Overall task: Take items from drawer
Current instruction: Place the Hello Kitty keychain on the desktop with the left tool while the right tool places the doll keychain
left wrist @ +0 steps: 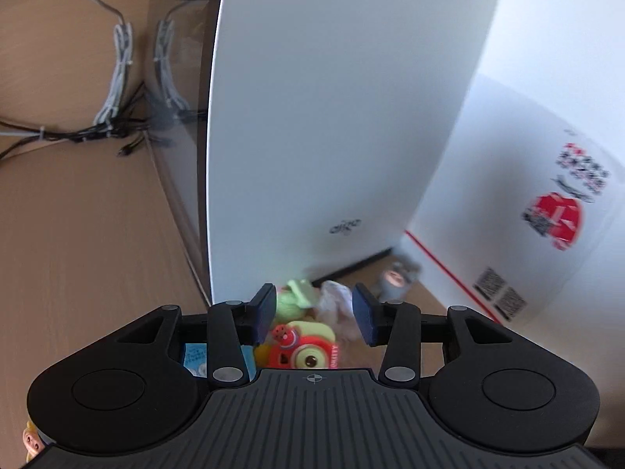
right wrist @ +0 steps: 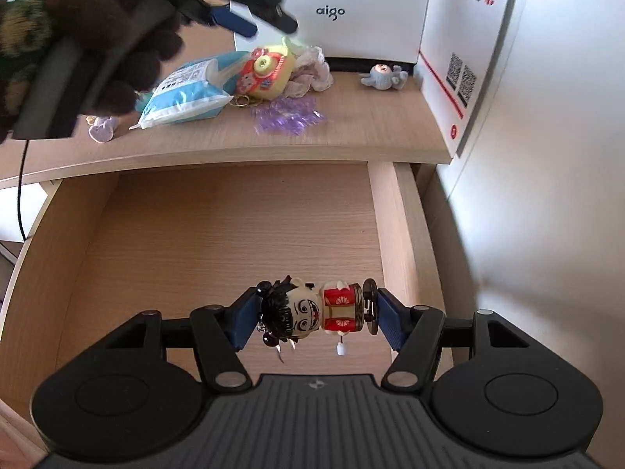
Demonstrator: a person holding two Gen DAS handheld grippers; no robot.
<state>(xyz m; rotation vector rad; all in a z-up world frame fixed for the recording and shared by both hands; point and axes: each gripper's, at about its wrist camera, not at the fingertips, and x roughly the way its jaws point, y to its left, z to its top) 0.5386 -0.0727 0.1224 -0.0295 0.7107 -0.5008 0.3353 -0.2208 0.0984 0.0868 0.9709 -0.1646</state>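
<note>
Pale wood lines the open drawer (right wrist: 218, 234), whose floor is bare apart from what hangs over it: the right gripper (right wrist: 314, 318) grasps a small wind-up figurine (right wrist: 312, 310) sideways between its blue pads, one pad against the black-haired head and the other against the round base beyond the red patterned body. Above the drawer, the desk top (right wrist: 351, 133) carries a scatter of things: a blue and white packet (right wrist: 183, 93), a yellow and red toy camera (right wrist: 265, 70), a crumpled pale cloth (right wrist: 312, 70) just beside it, a purple crinkled wrapper (right wrist: 289, 115), a grey plush toy (right wrist: 384, 76) near the white box (right wrist: 461, 58) with red print, and a small lilac piece (right wrist: 102, 128) near the front edge. A white case marked aigo (right wrist: 351, 8) stands at the back. The left gripper (left wrist: 314, 314) hovers over the toy camera and cloth with its pads apart and nothing between them; a gloved hand (right wrist: 78, 47) bears it at the upper left of the right wrist view, where it is blurred. A green soft thing (left wrist: 297, 297) lies behind the camera, perhaps another toy, too smeared to name. Grey cables (left wrist: 117, 78) lie on the desk left of the case.
</note>
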